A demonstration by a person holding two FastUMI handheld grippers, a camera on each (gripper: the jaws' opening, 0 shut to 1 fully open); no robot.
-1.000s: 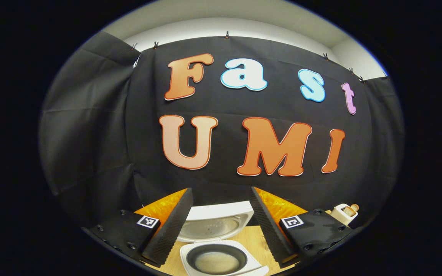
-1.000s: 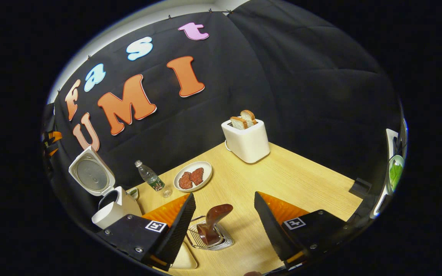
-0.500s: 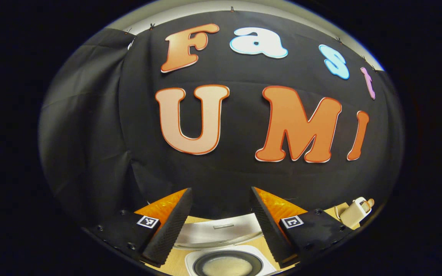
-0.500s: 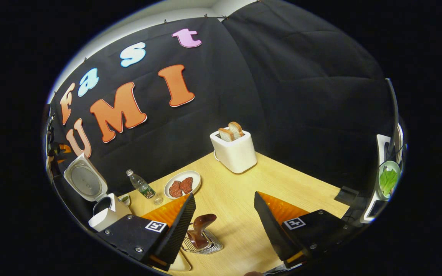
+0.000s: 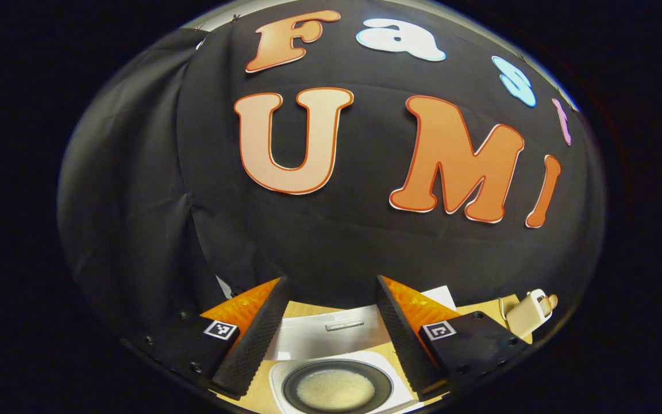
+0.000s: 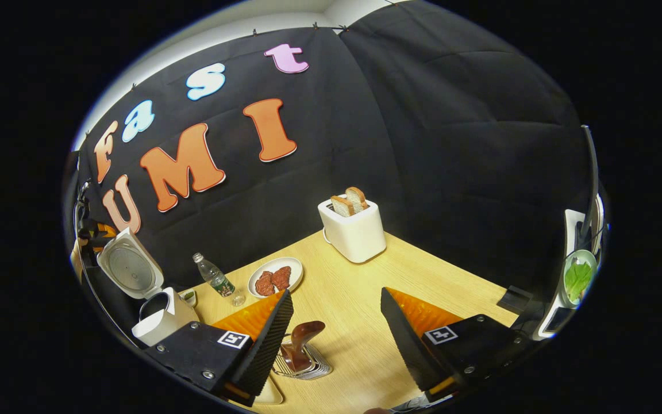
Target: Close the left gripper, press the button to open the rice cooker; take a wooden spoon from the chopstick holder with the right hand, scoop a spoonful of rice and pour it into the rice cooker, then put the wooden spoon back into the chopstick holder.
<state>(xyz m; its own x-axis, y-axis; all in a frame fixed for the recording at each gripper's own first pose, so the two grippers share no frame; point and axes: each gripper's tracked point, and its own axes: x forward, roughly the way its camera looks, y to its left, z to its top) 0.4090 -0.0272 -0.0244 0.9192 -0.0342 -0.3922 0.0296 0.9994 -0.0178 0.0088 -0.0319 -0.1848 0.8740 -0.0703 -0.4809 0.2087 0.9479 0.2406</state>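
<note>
Left gripper view: the left gripper (image 5: pixel 331 339) hangs above the white rice cooker (image 5: pixel 339 388), its two fingers spread wide apart with nothing between them; below them the cooker stands with its white lid (image 5: pixel 331 339) swung up and back toward the black cloth wall, and the dark round inner pot (image 5: pixel 337 390) shows a pale layer of white rice (image 5: pixel 335 389) at its bottom. At the right edge stands a white toaster (image 5: pixel 526 313) on the light wooden table (image 5: pixel 480 310). Right gripper view: the right gripper (image 6: pixel 337 339) is likewise spread open and empty, held over the table (image 6: pixel 365 287). Just ahead of its fingers, nearer the left one, a dark brown wooden spoon (image 6: pixel 302 342) stands tilted in a silver wire chopstick holder (image 6: pixel 308 365), its broad end uppermost. The open rice cooker (image 6: pixel 161 313) sits at the far left of this view, lid (image 6: pixel 130 270) raised. Between cooker and toaster lie a small clear plastic bottle (image 6: pixel 216 280) with a green label and, just beside it, a white round plate (image 6: pixel 276 279) bearing two reddish pieces of meat. The toaster (image 6: pixel 353 230) at the back holds two slices of bread (image 6: pixel 349 201) upright in its slots. A pale tray (image 6: pixel 268 394) is partly hidden under the left finger; its contents cannot be told.
</note>
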